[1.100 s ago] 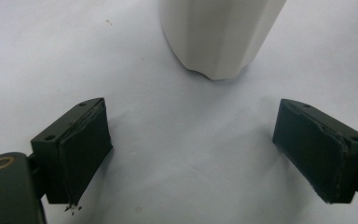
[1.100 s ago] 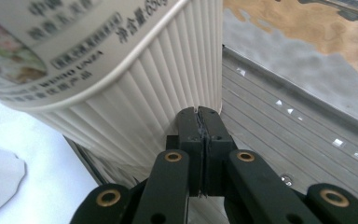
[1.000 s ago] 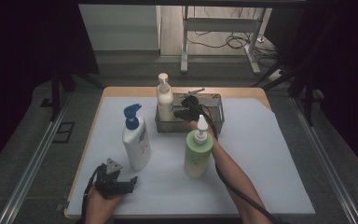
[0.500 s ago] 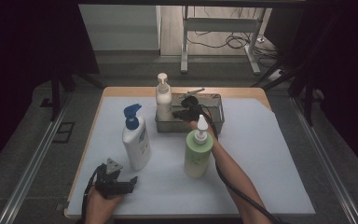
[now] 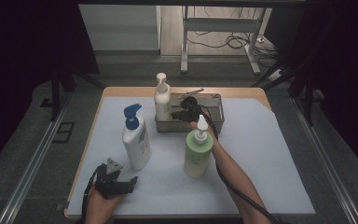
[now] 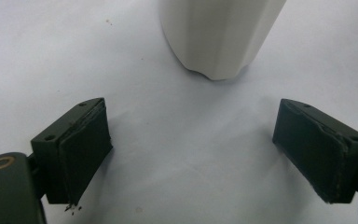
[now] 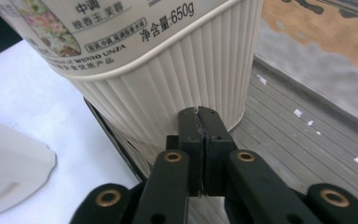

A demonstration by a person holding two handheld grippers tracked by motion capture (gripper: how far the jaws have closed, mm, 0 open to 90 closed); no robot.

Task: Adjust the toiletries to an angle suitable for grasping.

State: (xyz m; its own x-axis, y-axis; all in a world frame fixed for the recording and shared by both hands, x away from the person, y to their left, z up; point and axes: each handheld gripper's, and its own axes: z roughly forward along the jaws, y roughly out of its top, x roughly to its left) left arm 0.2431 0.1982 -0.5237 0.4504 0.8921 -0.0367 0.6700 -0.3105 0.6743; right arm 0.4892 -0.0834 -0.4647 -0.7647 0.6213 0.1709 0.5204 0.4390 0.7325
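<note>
A cream pump bottle [image 5: 162, 99] stands upright in the left end of a metal tray [image 5: 214, 122] at the back of the table; its ribbed base [image 7: 177, 79] rises right in front of my right gripper [image 7: 199, 122]. That gripper [image 5: 182, 113] is shut with nothing between its jaws and sits inside the tray, beside the bottle. A white bottle with a blue pump [image 5: 136, 138] stands left of centre, and its base [image 6: 219, 37] shows ahead of my left gripper [image 6: 193, 149]. My left gripper [image 5: 128, 181] rests open near the front edge. A green bottle [image 5: 197, 151] stands mid-table.
A white sheet [image 5: 261, 154] covers most of the wooden table [image 5: 233, 92]. A person's right forearm [image 5: 233, 172] reaches from the front edge past the green bottle to the tray. Dark floor, a table frame [image 5: 219, 28] and cables [image 5: 235, 43] lie beyond the far edge.
</note>
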